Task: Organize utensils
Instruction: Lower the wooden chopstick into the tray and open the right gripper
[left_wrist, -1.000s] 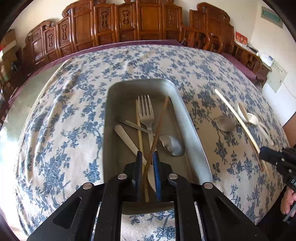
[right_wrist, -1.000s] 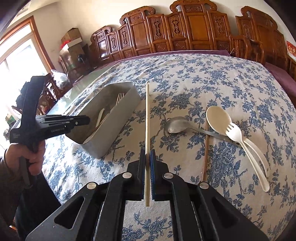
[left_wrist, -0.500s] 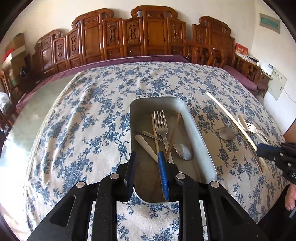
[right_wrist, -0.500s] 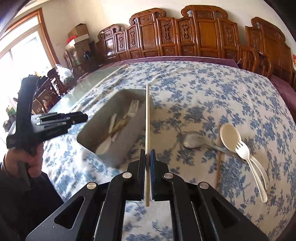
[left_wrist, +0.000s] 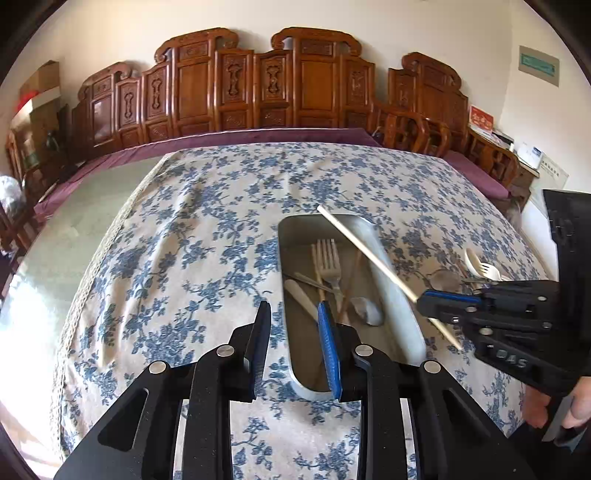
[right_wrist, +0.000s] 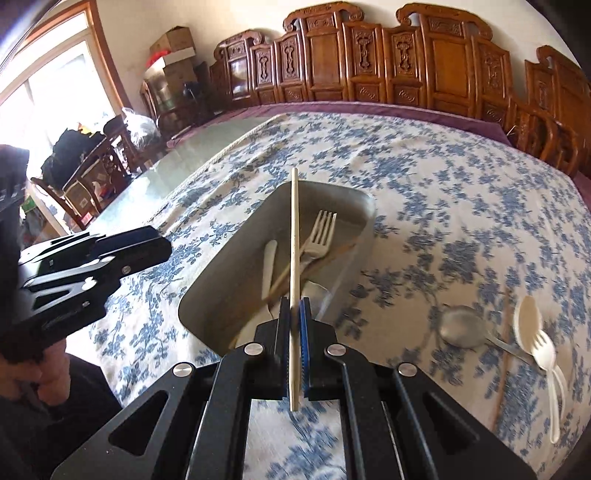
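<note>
A grey metal tray lies on the flowered cloth. It holds a fork, a white plastic knife, brown chopsticks and a metal spoon. My left gripper hangs open over the tray's near left rim with nothing between its fingers. My right gripper is shut on a pale chopstick, which slants over the tray without touching it. On the cloth right of the tray lie a metal spoon, a white plastic spoon, a white plastic fork and a brown chopstick.
Carved wooden chairs line the table's far side. Bare glass tabletop shows left of the cloth, with a purple strip behind it. A person's hand holds the right gripper's handle at the near right.
My left gripper let go of a brown chopstick in the tray, opened, and drew back and up. My right gripper carried the pale chopstick leftward until it hangs over the tray.
</note>
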